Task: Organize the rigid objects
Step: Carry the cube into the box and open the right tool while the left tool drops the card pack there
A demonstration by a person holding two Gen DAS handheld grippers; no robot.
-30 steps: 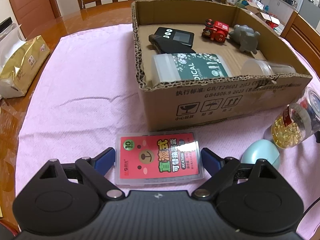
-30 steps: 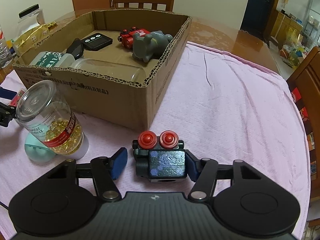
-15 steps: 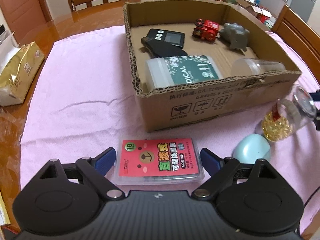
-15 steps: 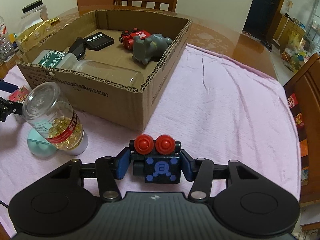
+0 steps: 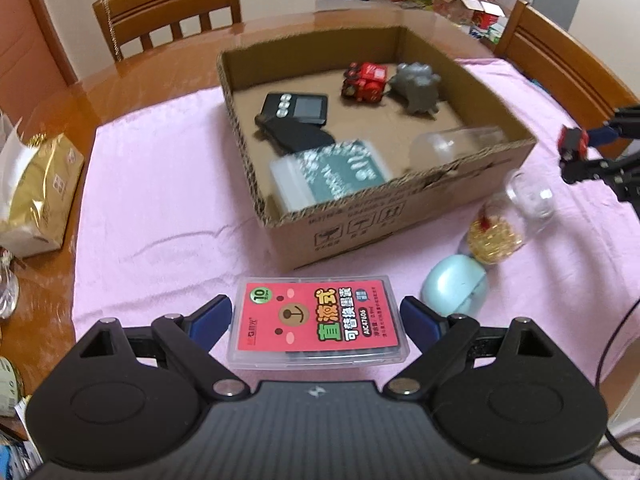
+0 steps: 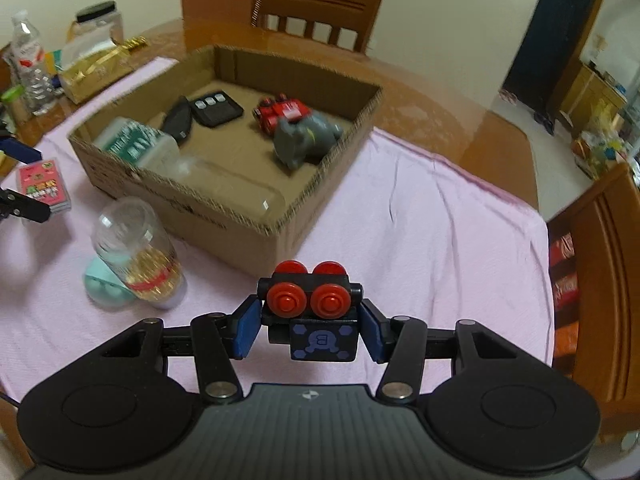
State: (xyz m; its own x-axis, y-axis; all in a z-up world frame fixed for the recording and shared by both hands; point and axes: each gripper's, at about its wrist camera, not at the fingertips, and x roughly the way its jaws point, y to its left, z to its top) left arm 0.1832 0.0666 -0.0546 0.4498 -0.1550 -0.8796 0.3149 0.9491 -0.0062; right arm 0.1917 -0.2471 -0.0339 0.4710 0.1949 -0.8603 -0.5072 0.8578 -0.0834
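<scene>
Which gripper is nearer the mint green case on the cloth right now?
Left. The left gripper, shut on the refill box, is right beside the green case. The right gripper, shut on the toy block, is beyond the capsule jar.

Left wrist view: looks steeply down and forward over its own jaws, from the near edge of the tabletop (image 5: 132, 208) toward the cardboard box (image 5: 400, 216), close in. Right wrist view: same downward tilt, seeing the box (image 6: 256, 220) from its right corner. Shared: box, capsule jar (image 5: 500, 228) (image 6: 140, 256), each other's gripper at frame edge.
</scene>
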